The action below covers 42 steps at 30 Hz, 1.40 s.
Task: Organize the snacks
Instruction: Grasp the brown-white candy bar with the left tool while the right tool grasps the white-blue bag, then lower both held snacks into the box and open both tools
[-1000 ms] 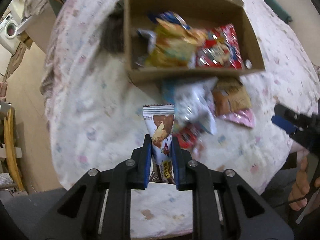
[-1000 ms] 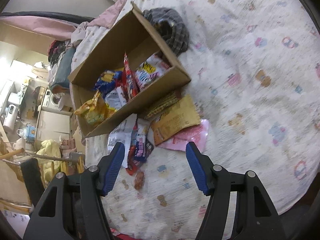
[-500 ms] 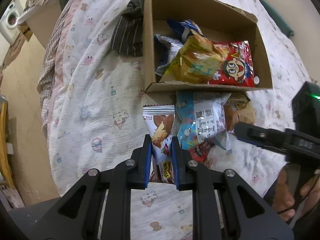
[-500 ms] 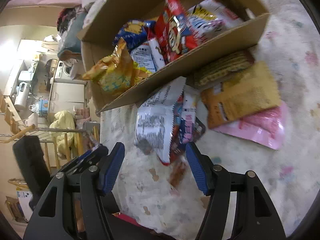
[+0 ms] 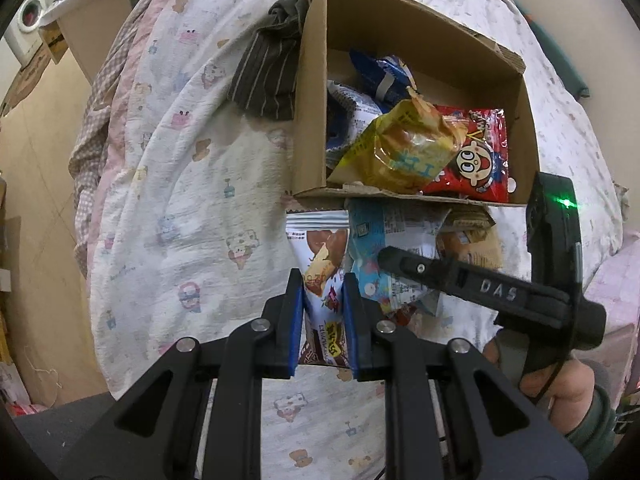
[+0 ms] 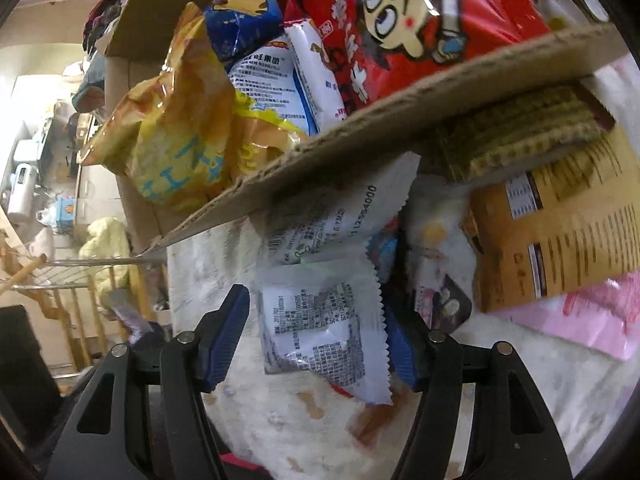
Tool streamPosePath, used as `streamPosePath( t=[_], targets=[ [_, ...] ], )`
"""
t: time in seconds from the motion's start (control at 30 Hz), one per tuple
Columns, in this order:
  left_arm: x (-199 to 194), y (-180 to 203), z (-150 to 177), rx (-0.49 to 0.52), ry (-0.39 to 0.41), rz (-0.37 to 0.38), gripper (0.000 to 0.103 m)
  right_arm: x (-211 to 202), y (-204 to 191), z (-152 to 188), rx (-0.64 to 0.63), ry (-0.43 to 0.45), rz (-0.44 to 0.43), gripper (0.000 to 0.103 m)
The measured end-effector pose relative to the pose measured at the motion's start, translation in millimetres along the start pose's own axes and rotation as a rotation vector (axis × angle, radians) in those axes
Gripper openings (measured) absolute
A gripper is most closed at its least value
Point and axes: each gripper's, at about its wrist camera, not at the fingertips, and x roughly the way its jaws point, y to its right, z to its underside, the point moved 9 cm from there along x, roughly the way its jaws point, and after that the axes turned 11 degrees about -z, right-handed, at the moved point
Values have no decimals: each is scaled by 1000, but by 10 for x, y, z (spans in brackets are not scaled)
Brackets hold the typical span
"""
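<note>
My left gripper [image 5: 322,280] is shut on a white and brown snack packet [image 5: 320,248], held upright just in front of the cardboard box [image 5: 312,120]. The box holds a yellow bag [image 5: 404,152], a red cartoon bag [image 5: 476,160] and a blue bag [image 5: 380,72]. Loose packets lie on the bed against the box's front wall [image 6: 400,120]. My right gripper [image 6: 316,308] is low over them, its jaws closing around a white printed packet [image 6: 320,332]. The left pad stands clear of the packet. Its finger [image 5: 420,270] shows in the left wrist view.
A tan packet [image 6: 560,240], a pink packet [image 6: 592,320] and a wafer pack [image 6: 520,132] lie to the right of the white one. A dark striped cloth [image 5: 272,68] rests beside the box. The bed drops off to the floor [image 5: 40,160] on the left.
My right gripper has dropped and moved in toward the loose packets; it now straddles the white one, its jaws a little narrower. The left gripper shifted slightly toward the box, still gripping its packet.
</note>
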Motion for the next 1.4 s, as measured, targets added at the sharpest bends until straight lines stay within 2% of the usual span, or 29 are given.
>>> streamPosePath(
  t=[0.2,0.27,0.43,0.53,0.77,0.93,1.03,1.4],
  targets=[
    [10,36,5,2,0,-5,15,-15,-63,148,-74,-27,29,51],
    [10,47,6,6,6,-15,15,-36,-127,229,-114,-33,31,49],
    [46,57,17,14,8,-39,15,-214,-259,303,-179,7,28,49],
    [59,78,11,15,10,-50,15,-284,-208,335,-171,11,28,49],
    [-16,146,-27,23,63,-76,15,-665,-151,367,-193,61,-15,49],
    [-132,244,-21,41,74,-44,15,-913,-130,451,-209,84,-19,49],
    [-284,309,-132,49,107,-42,15,-1069,-105,421,-236,100,58,49],
    [-696,610,-938,112,246,-58,15,-1625,-555,-234,-263,262,0,49]
  ],
)
